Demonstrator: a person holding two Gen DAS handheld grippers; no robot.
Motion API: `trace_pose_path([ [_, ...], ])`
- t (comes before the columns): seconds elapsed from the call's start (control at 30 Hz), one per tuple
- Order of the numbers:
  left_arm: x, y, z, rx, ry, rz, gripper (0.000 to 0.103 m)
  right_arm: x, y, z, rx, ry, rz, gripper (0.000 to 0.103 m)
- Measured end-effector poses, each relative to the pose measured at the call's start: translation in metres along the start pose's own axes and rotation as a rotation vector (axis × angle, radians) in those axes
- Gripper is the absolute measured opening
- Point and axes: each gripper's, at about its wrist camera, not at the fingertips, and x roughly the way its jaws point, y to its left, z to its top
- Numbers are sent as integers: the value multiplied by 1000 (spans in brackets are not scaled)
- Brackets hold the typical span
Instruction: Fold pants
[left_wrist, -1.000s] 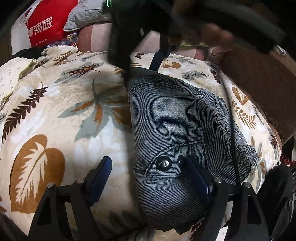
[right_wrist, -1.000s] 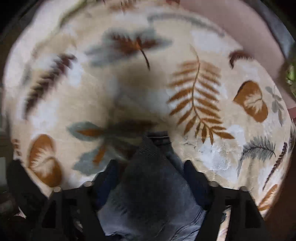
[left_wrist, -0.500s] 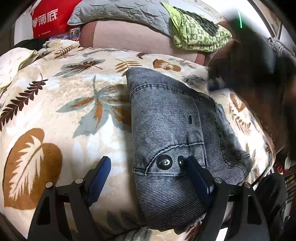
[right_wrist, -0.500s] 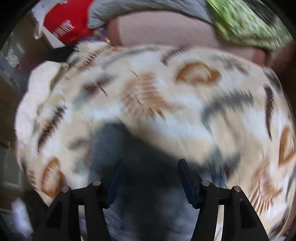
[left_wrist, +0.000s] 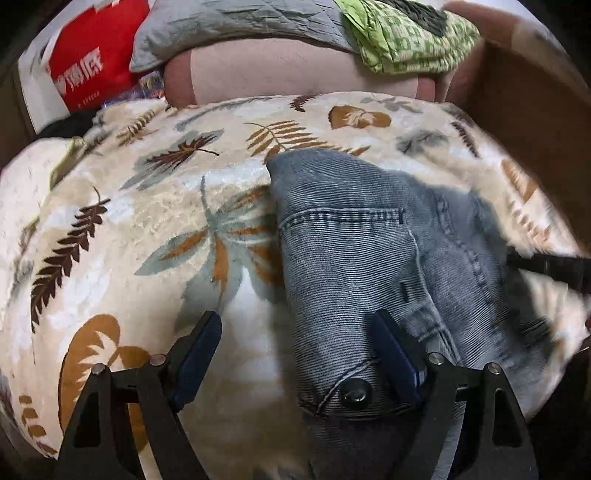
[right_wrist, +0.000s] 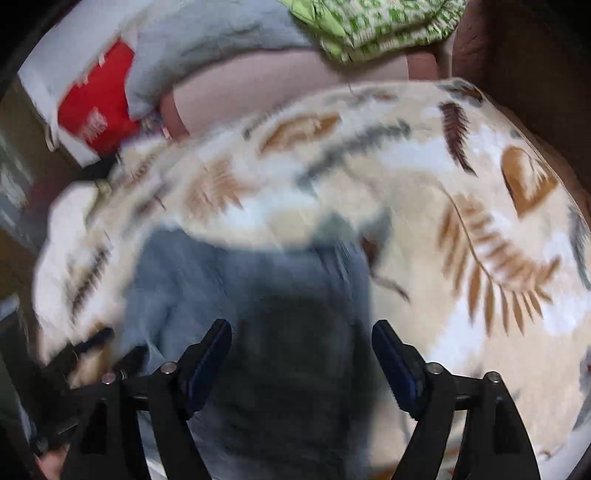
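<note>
Grey-blue jeans lie folded in a compact stack on a cream leaf-print blanket, waistband button near me. My left gripper is open and empty just above the near end of the jeans; its right finger rests by the button. In the blurred right wrist view the jeans lie below my right gripper, which is open and empty above them. Part of the right gripper shows at the right edge of the left wrist view.
A pink bolster, a grey quilted pillow and a green patterned cloth lie at the far side. A red and white bag stands far left. A brown wooden board borders the right.
The right gripper has let go of the jeans and pulled back from the far end to the right side. The left gripper has drawn back slightly. The jeans lie folded.
</note>
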Motion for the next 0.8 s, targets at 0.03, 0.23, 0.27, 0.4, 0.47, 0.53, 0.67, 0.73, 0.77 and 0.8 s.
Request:
trace_pose_path([
  [0.03, -1, -1, -1, 2, -9, 0, 84, 16, -1, -12, -45, 70, -75, 81],
  [0.23, -41, 17, 1, -80, -109, -55, 83, -40, -6, -36, -6, -96, -119, 81],
  [0.27, -45, 18, -3, -84, -124, -51, 83, -48, -3, -42, -12, -121, -112, 81],
  [0.4, -13, 3, -18, -18, -12, -3, 84, -27, 14, -72, -144, -52, -232, 83],
  [0.47, -18, 5, -17, -36, -30, -8, 84, -14, 9, -80, -146, -27, -233, 84],
  [0.53, -33, 14, -13, -101, -53, -55, 84, -36, 5, -79, -92, -64, -208, 85],
  [0.67, -62, 24, -18, -124, -175, -62, 83, -78, -8, -83, -63, -194, -222, 85],
  [0.73, -67, 33, -26, -151, -183, -64, 84, -88, -20, -86, -10, -237, -220, 85],
  [0.77, -66, 40, -29, -164, -186, -63, 84, -93, -28, -86, 19, -263, -210, 85],
  [0.8, -65, 46, -33, -177, -184, -49, 84, -96, -31, -88, 39, -290, -204, 85],
])
